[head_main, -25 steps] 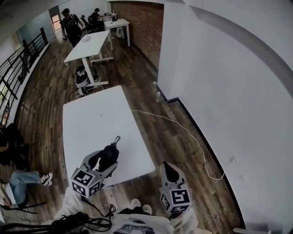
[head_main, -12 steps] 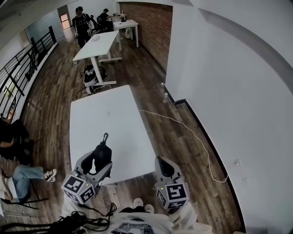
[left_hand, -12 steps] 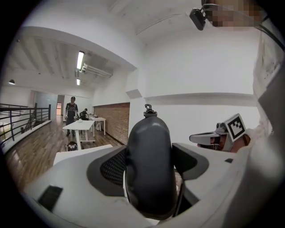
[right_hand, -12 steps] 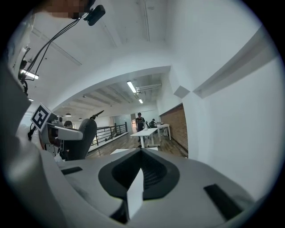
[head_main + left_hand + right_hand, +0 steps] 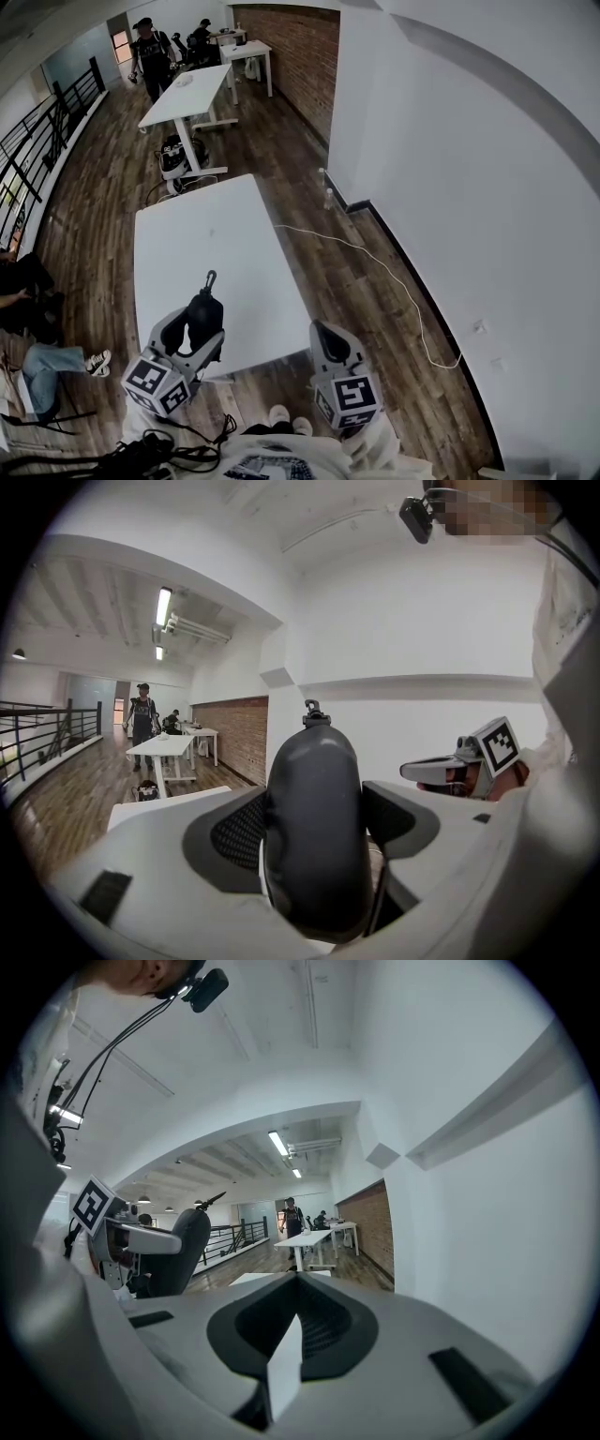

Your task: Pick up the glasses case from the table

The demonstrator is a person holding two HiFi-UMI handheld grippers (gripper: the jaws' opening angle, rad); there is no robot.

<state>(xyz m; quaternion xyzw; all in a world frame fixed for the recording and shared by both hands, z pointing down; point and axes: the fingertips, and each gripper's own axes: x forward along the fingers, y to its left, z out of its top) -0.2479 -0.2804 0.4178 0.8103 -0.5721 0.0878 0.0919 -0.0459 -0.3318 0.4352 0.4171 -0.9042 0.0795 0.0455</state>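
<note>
In the head view, the left gripper (image 5: 199, 325) is clamping the dark glasses case (image 5: 204, 312) between widely spread jaws, its zip pull pointing away from the person. The case is hanging over the near end of the white table (image 5: 197, 234), a little in from the front edge and apparently clear of the top. The right gripper (image 5: 325, 339) is hovering just past the table's near right corner, over the wooden floor (image 5: 309, 197). Open floor is running between the table's right edge and the white wall (image 5: 469, 187), with a white cable (image 5: 375, 272) trailing across it. To the left a seated person (image 5: 42, 366) is crowding the table's side, and a railing (image 5: 37, 141) is bounding the room beyond. A second table (image 5: 183, 94) is standing well apart at the far end, with a standing person (image 5: 150, 56) beside it. In the left gripper view, both pads are pressing on the sides of the case, which is filling the gap and standing upright; the table is showing low and behind at the left, and the right gripper is sitting level at the right, apart from the case. In the right gripper view, the jaws are lying together with nothing between them, while the left gripper and case are showing at the left, with open room ahead.
</note>
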